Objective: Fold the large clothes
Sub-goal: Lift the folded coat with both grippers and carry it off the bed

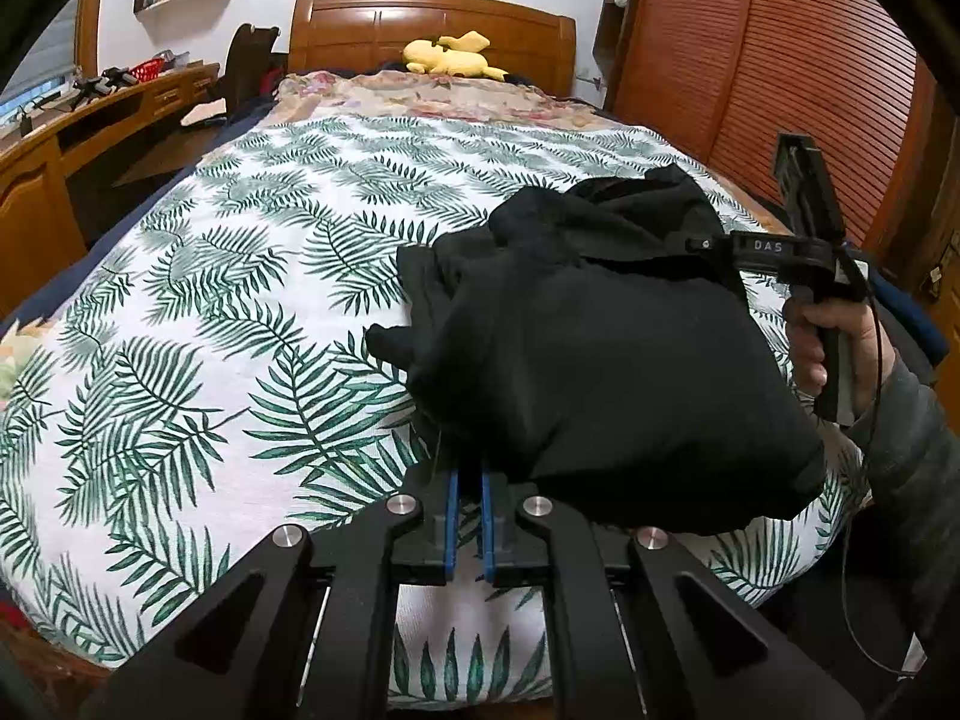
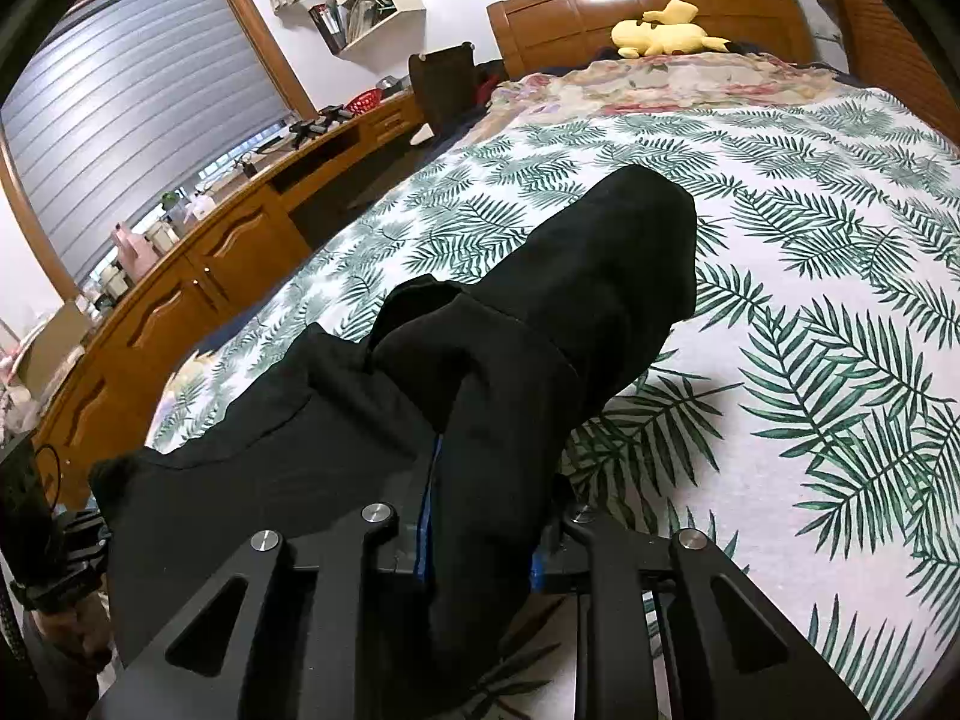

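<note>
A black garment (image 1: 600,330) lies bunched on the leaf-print bed cover (image 1: 240,312), lifted along its near edge. In the left wrist view my left gripper (image 1: 471,474) is shut on a thin fold of this edge; its blue pads (image 1: 451,516) stand almost together and their tips are hidden under the cloth. My right gripper (image 1: 708,245), held by a hand (image 1: 840,348), bites into the garment's right side. In the right wrist view the black garment (image 2: 540,312) drapes over my right gripper (image 2: 480,540), whose blue pads (image 2: 423,534) clamp a thick wad of it.
A yellow plush toy (image 1: 450,57) lies by the wooden headboard (image 1: 384,24), with a floral blanket (image 1: 432,99) below it. A wooden desk (image 2: 198,276) with small items runs along the left of the bed. Louvred wardrobe doors (image 1: 780,78) stand on the right.
</note>
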Tool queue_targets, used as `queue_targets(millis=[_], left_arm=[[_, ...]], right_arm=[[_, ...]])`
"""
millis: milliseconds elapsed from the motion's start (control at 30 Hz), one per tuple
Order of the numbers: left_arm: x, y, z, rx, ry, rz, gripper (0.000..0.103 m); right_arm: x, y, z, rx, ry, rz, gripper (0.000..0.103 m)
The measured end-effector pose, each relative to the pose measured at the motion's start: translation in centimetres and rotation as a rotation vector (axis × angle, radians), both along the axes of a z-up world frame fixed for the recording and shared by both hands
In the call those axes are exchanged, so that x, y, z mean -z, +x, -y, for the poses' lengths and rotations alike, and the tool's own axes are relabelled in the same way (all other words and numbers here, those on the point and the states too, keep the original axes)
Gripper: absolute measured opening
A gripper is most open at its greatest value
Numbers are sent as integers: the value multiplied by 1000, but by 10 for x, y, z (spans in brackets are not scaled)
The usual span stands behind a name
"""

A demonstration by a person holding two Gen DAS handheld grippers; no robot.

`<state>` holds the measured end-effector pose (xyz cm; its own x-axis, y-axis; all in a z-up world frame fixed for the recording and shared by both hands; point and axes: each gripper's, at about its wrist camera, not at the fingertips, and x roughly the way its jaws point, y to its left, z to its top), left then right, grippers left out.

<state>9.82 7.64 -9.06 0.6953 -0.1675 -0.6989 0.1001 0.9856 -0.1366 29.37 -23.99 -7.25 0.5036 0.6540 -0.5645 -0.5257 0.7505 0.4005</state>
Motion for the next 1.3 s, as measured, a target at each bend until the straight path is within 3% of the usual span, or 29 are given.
queue_targets(millis=[233, 500, 633, 833, 1300], left_arm=[[-8, -10, 10, 3, 38, 32, 6], [-3, -22, -6, 8, -13, 61, 6], [-11, -30, -26, 12, -19, 91, 6], [-21, -48, -84, -51, -26, 134, 6], [-43, -111, -228, -306, 78, 192, 6]], right_arm=[[9, -6, -1, -7, -32, -13, 23], [10, -10, -15, -14, -32, -26, 23], [-2, -13, -43, -27, -41, 9, 22], [-8, -11, -119, -80, -72, 15, 22], [-40, 2, -362, -292, -160, 15, 22]])
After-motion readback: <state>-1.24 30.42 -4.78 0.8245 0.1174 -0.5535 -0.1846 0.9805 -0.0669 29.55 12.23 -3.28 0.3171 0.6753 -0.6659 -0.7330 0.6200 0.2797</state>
